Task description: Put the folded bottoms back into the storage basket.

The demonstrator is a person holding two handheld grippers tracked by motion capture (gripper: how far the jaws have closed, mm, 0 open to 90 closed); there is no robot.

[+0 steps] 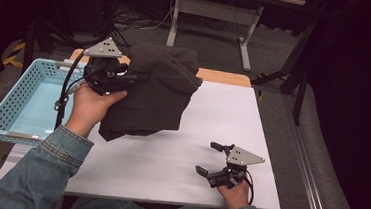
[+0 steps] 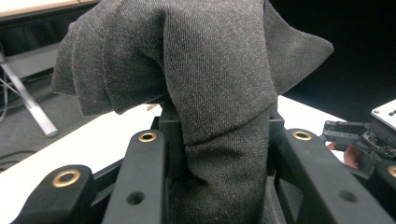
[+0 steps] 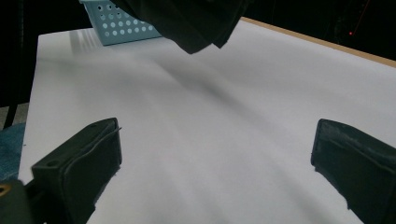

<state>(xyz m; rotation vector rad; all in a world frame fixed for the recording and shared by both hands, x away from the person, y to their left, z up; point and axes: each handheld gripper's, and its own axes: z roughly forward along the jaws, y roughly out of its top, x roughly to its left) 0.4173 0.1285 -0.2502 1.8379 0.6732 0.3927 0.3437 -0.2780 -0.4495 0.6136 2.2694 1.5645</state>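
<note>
The cloth [image 1: 154, 89], a dark grey folded garment, hangs clear of the table [image 1: 179, 159], held up over its far left part. In the right gripper view its lower corner [image 3: 196, 28] dangles above the white surface with a gap beneath it. The folds droop down and to the right of the grip point; the lowest edge sits near the person's left wrist in the high view.

The left gripper [image 1: 118, 76] pinches the cloth: in the left gripper view a thick bunch of fabric [image 2: 219, 154] is squeezed between the two black jaws, which press on it from both sides. The grey plate [image 1: 104, 48] tops this gripper, and its cable loops down past the left hand [image 1: 93, 105].

The right gripper [image 1: 209, 159] rests low at the near right part of the table, well apart from the cloth. Its jaws are spread wide, with bare white table between them in its own view [image 3: 215, 172]. The right hand [image 1: 234, 193] holds it from below.

A blue perforated basket [image 1: 8, 105] stands at the left edge of the table, just beside the left hand. A denim sleeve [image 1: 32, 172] covers the left forearm. Beyond the table stands a desk frame [image 1: 216, 11] on a grey floor.
</note>
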